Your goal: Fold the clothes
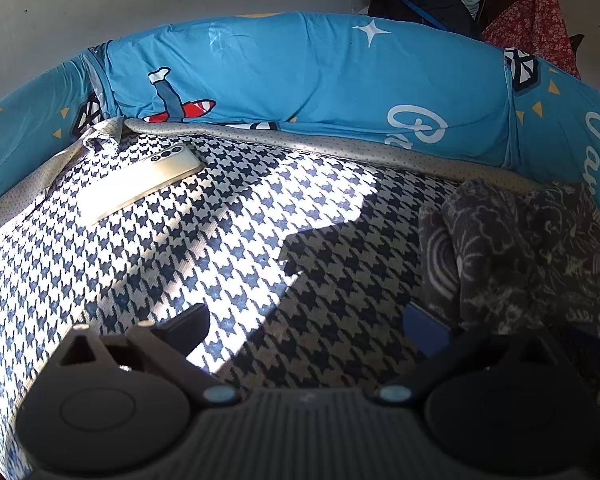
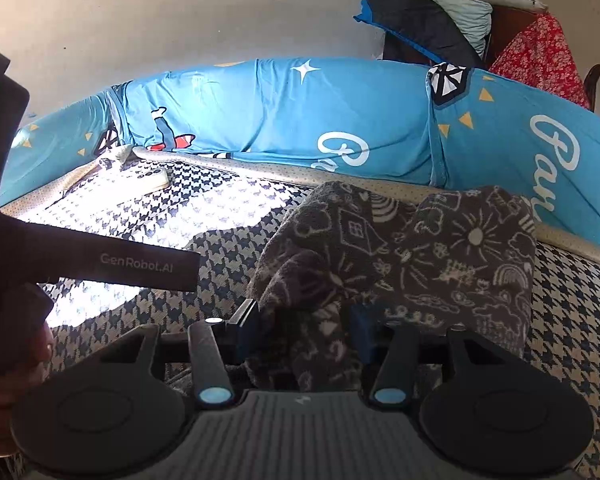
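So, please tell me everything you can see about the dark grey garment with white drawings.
The dark grey garment looks like soft fleece, printed with white doodles: a sun, a house, clouds, a rainbow. It lies bunched and partly folded on the houndstooth bedcover, close to the blue bolster. A fold of its near edge sits between the blue pads of the right gripper. In the left wrist view it lies to the right of the left gripper, which is open and apart from it.

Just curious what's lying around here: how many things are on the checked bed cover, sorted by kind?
Dark patterned garment: 1
Phone: 1
Blue pillows along the wall: 3
Total: 5
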